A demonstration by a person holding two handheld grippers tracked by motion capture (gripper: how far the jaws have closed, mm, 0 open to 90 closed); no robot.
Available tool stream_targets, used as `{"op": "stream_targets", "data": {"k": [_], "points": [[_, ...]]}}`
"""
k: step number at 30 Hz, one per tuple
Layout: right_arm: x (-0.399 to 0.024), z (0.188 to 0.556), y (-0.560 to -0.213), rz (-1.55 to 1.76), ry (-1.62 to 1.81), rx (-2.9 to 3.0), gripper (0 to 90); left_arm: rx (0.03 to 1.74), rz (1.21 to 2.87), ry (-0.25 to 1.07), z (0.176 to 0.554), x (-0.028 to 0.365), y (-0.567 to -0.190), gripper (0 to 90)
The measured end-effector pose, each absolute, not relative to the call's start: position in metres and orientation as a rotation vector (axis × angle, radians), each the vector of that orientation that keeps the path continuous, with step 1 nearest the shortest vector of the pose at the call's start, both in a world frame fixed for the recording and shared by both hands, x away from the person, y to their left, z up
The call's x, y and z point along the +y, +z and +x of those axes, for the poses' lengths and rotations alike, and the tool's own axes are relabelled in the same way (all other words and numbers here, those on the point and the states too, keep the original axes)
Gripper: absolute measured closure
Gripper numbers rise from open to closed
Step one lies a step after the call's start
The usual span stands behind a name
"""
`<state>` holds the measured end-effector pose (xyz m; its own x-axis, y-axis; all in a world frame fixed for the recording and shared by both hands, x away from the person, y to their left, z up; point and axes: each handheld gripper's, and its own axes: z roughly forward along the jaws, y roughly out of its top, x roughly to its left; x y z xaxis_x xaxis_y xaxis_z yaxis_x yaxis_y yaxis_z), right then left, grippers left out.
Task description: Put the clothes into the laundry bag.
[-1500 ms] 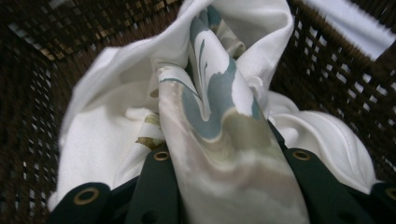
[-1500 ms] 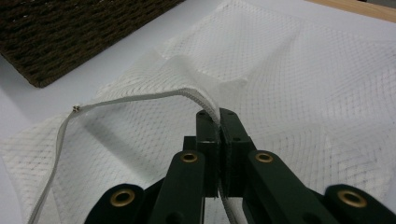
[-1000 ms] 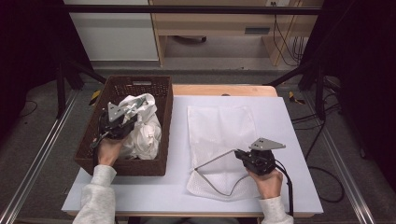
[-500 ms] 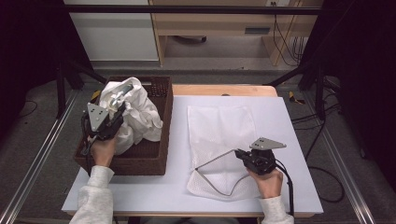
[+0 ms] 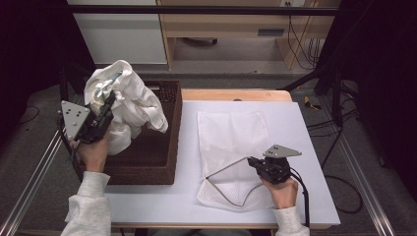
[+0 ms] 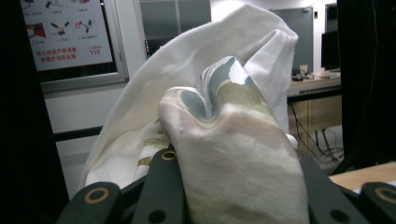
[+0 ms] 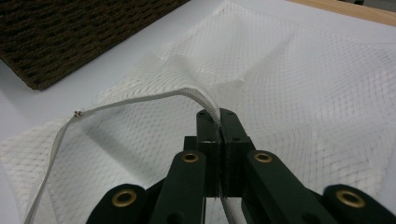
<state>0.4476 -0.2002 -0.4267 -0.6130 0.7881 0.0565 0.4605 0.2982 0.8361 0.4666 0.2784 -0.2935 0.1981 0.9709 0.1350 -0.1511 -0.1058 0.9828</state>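
White rectangular tabletop [image 5: 314, 147] with a bare wooden strip along the far edge, set on a metal frame over grey carpet. Far side of the room: pale wooden desk and white cabinet; cables trail on the floor at right. Dark curtains hang at both sides.

Dark brown woven wicker basket [image 5: 164, 147] sits on the left part of the table. Left gripper [image 5: 104, 112] is raised above the basket's left side, jaws clamped on a crumpled white cotton garment [image 5: 133, 105] that hangs from it over the basket; in the left gripper view the cloth [image 6: 224, 140], with a grey-green print, bulges between the black jaws and they are partly closed on the bunch.

White mesh laundry bag [image 5: 231, 142] lies flat on the table right of the basket, its zipper edge pulled up at the near end. Right gripper [image 5: 252, 161] is low over the bag's near half, jaws fully pinched on the zipper edge [image 7: 140, 100], lifting it so the mouth gapes toward the basket. Right hand [image 5: 282, 189] sits at the near table edge.
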Motion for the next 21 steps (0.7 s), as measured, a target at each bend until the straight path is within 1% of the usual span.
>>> {"op": "stream_targets", "data": {"k": [4,10,16,21], "points": [[-0.200,0.447,-0.426,1.131,1.239,2.205,88.8,0.872,1.248,1.194,0.458,0.280,-0.281,72.1],[-0.200,0.447,-0.426,1.122,1.249,2.193,88.8,0.820,1.202,1.149,0.443,0.278,-0.260,72.1],[-0.199,0.449,-0.425,1.126,1.256,2.185,88.8,0.734,1.212,1.138,0.425,0.263,-0.243,72.1],[-0.200,0.449,-0.424,1.121,1.263,2.176,88.8,0.660,1.231,1.094,0.412,0.246,-0.231,72.0]]}}
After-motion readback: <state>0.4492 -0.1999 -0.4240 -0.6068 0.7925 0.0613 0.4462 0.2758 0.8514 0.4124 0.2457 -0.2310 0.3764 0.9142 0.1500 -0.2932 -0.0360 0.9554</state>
